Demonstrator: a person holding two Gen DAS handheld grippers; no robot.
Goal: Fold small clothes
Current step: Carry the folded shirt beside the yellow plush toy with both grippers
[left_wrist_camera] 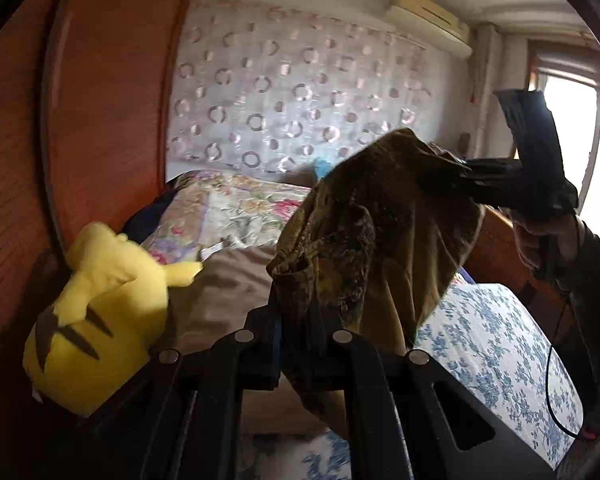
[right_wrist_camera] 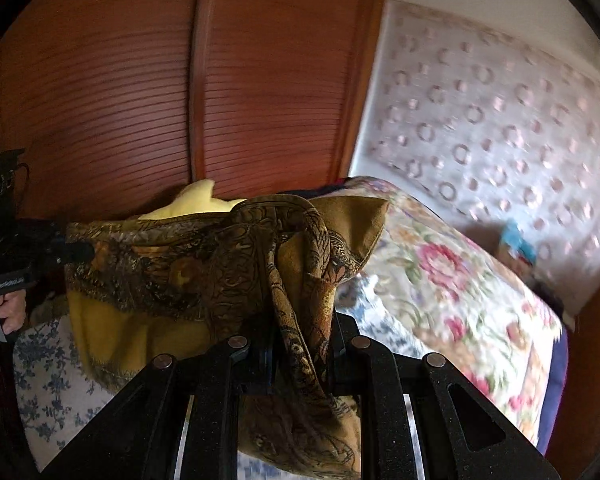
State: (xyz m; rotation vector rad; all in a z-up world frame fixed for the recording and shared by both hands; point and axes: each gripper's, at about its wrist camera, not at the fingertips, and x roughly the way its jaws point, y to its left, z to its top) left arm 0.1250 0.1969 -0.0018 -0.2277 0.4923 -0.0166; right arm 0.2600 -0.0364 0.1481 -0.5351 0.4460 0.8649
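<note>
- The small garment [left_wrist_camera: 384, 216] is a brown-and-mustard patterned cloth. It hangs in the air between my two grippers, above the bed [left_wrist_camera: 496, 344] with its blue-flowered sheet.
- I judge it light, soft and limp. It drapes and bunches wherever I don't hold it, so it won't keep a shape by itself.
- The fabric looks a bit plush, not slippery, so a pinch on an edge should hold.
- The best places to hold it are the corners or the hem, spread apart, so the cloth pulls flat before I lay it down.
- My left gripper [left_wrist_camera: 296, 320] is clamped on a bunched fold at the near lower edge.
- My right gripper [right_wrist_camera: 300, 332] is also closed on the cloth, with a twisted strand running through its jaws.
- Both grippers point somewhat downward towards the bed, with the cloth sagging between them.
- A yellow plush toy [left_wrist_camera: 100, 312] lies far left, by the wooden wardrobe [right_wrist_camera: 140, 92].
</note>
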